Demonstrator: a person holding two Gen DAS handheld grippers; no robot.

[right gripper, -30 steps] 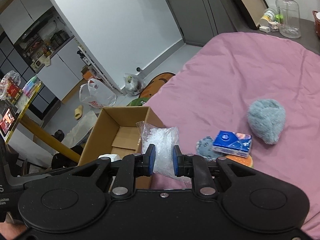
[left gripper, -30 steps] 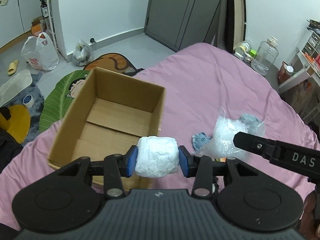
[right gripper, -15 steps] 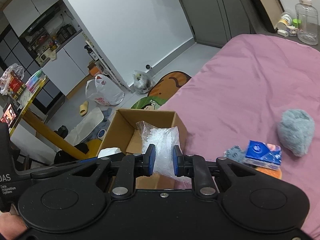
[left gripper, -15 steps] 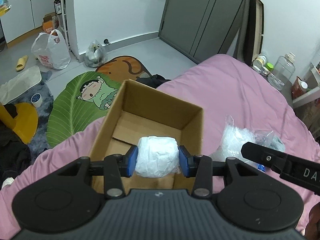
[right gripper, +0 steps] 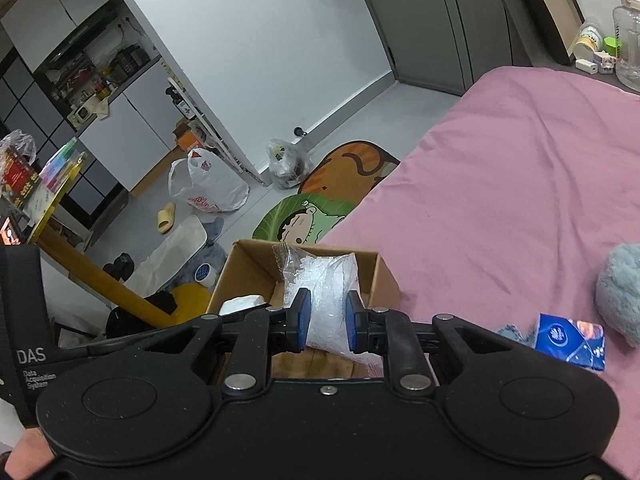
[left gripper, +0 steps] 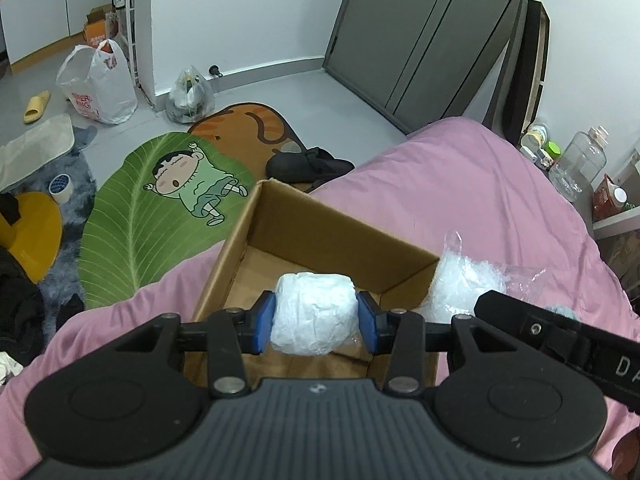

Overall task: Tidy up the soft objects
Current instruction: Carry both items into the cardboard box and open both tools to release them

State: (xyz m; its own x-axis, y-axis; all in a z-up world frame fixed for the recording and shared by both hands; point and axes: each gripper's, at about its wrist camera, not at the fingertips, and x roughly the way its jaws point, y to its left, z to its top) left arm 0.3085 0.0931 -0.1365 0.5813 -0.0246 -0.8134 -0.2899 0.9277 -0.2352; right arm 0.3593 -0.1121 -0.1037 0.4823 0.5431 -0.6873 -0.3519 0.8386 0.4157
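A pink bed [left gripper: 460, 184] carries an open box [left gripper: 344, 236]. Above the box, the left tool [left gripper: 316, 316] clamps a white wad [left gripper: 314, 312]; at its 3 o'clock the right tool [right gripper: 327, 314], marked "DAS Data Acquisition System", clamps a clear bag [right gripper: 324, 280].

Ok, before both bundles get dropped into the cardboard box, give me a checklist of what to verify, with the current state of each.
1. Left gripper shut on the white wrapped bundle: ok.
2. Right gripper shut on the clear plastic bag: ok.
3. Bundle above the cardboard box opening: ok.
4. Bag fully over the opening, not the box's right wall: cannot tell.
5. Box floor free to receive both: ok, only bare cardboard shows.
6. Box seated steadily on the pink bedsheet near the bed's edge: cannot tell.
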